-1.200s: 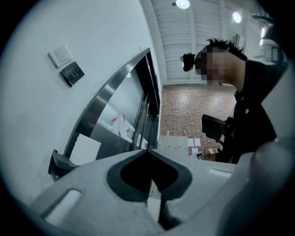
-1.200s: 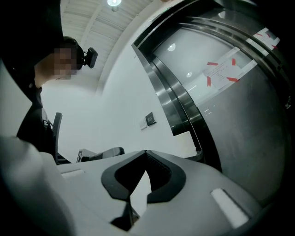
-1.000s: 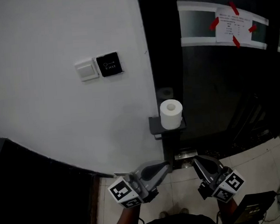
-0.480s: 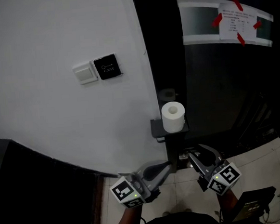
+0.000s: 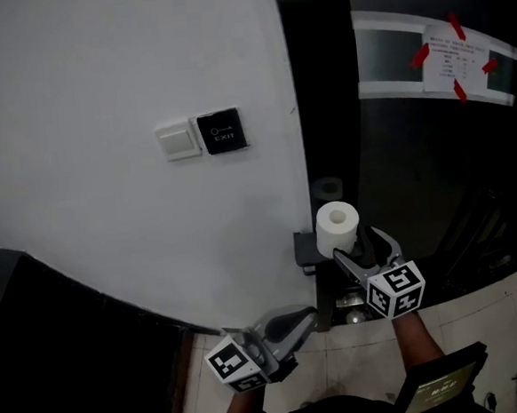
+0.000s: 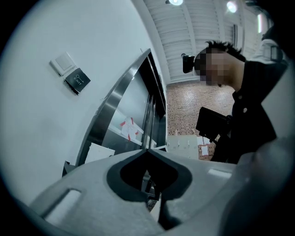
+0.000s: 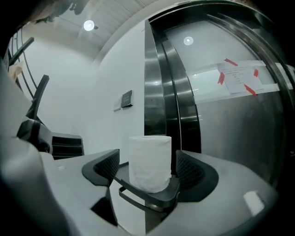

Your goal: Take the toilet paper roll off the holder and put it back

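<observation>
A white toilet paper roll (image 5: 336,226) stands upright on a small dark holder shelf (image 5: 305,249) fixed at the wall's edge beside a dark metal frame. My right gripper (image 5: 362,248) has come up to the roll; its jaws are opening and stand either side of the roll (image 7: 149,162), with small gaps between the pads (image 7: 107,168) and the paper. The holder shelf (image 7: 152,195) shows under the roll in the right gripper view. My left gripper (image 5: 312,316) hangs low by the floor, shut, with nothing between its jaws.
A white switch (image 5: 177,141) and a black exit button (image 5: 221,131) sit on the white wall. A dark glass door with a taped notice (image 5: 454,58) fills the right. A dark panel (image 5: 65,350) lies lower left. A person (image 6: 249,101) stands behind in the left gripper view.
My right gripper rose from near the floor to the roll and its jaws spread apart around it. The left gripper stayed low and shut.
</observation>
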`<control>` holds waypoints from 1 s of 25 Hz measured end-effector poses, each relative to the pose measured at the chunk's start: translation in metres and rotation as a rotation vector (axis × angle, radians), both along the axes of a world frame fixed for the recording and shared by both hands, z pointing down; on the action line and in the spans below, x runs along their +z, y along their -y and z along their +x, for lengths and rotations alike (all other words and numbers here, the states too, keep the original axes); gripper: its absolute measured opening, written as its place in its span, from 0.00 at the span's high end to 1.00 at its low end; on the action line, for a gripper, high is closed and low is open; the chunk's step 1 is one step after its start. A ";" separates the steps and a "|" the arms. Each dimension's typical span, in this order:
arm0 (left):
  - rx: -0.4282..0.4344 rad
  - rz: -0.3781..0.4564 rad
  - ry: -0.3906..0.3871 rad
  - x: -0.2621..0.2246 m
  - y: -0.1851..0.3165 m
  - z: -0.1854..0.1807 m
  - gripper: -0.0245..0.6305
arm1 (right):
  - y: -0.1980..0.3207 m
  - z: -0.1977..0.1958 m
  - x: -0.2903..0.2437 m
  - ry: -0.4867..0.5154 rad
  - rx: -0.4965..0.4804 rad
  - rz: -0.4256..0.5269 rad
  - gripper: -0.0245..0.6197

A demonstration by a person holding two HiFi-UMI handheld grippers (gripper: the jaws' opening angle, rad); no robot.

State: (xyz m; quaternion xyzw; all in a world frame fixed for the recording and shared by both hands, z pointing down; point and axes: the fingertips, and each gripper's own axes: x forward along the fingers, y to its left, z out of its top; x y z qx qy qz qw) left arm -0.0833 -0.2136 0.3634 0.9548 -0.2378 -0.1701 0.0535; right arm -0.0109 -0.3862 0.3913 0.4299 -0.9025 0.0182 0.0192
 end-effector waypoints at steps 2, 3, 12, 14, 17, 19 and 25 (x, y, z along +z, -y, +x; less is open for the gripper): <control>-0.009 0.000 0.015 0.003 0.001 -0.003 0.96 | 0.010 -0.008 0.002 -0.019 -0.018 -0.018 0.37; -0.012 0.010 0.016 0.000 0.001 -0.004 0.96 | 0.014 -0.011 0.003 -0.023 -0.024 -0.027 0.34; -0.044 0.003 0.017 -0.003 0.003 -0.016 0.96 | 0.051 -0.034 0.013 -0.084 0.008 -0.091 0.24; -0.051 -0.002 0.024 -0.001 0.003 -0.018 0.96 | 0.059 -0.035 0.017 -0.107 0.036 -0.095 0.24; -0.057 -0.014 0.020 -0.002 0.003 -0.020 0.96 | 0.061 -0.034 0.018 -0.127 0.045 -0.092 0.24; -0.061 -0.022 0.026 0.001 0.004 -0.021 0.96 | 0.061 -0.033 0.018 -0.120 0.041 -0.088 0.25; -0.040 -0.001 0.043 -0.005 0.002 -0.011 0.96 | 0.042 -0.023 -0.007 -0.025 -0.001 -0.027 0.26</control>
